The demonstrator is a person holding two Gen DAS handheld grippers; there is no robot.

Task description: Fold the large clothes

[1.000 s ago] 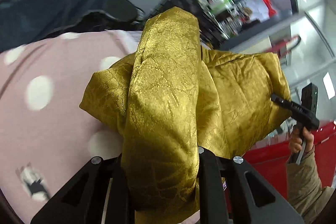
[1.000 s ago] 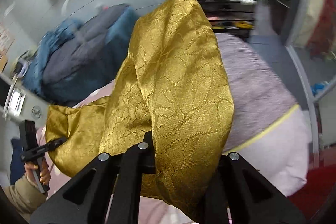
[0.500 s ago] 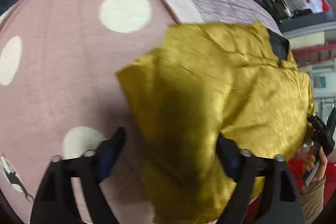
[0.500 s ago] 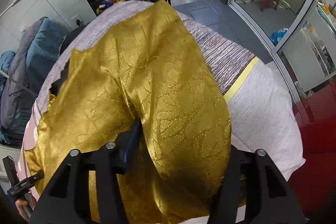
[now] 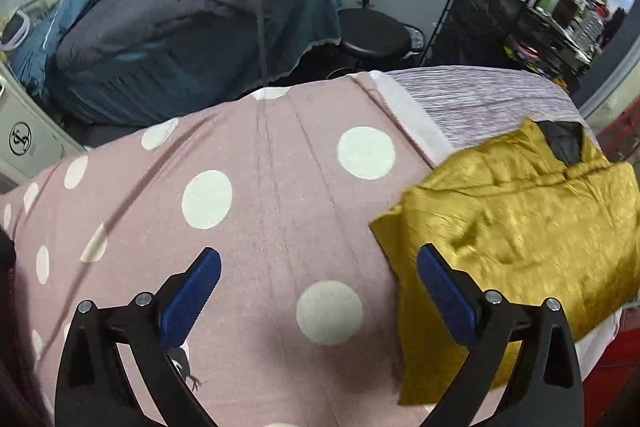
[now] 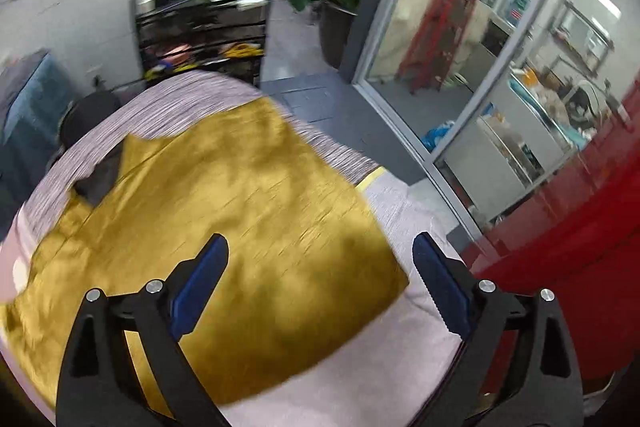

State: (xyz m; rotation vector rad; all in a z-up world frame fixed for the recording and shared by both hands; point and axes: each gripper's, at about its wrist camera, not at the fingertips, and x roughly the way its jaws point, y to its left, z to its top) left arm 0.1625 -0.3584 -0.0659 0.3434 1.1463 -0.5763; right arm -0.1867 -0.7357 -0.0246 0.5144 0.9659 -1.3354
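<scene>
My left gripper (image 5: 318,291) and right gripper (image 6: 320,275) both have their jaws spread wide, having just been opening, and nothing is caught between either pair. The gold garment (image 5: 516,231) lies released and flat on the bed: at about three o'clock in my left view, its near edge just beside my right-hand blue pad, and filling the middle out to nine o'clock in my right view (image 6: 224,223). It rests partly on the pink dotted cover (image 5: 248,227) and partly on the striped blanket (image 5: 480,95). A dark lining (image 5: 562,141) shows at the collar, around one o'clock. I judge the cloth light, thin, soft and slick, likely to slide and crease. I would pinch it at a corner or hem, through both layers, not mid-panel.
</scene>
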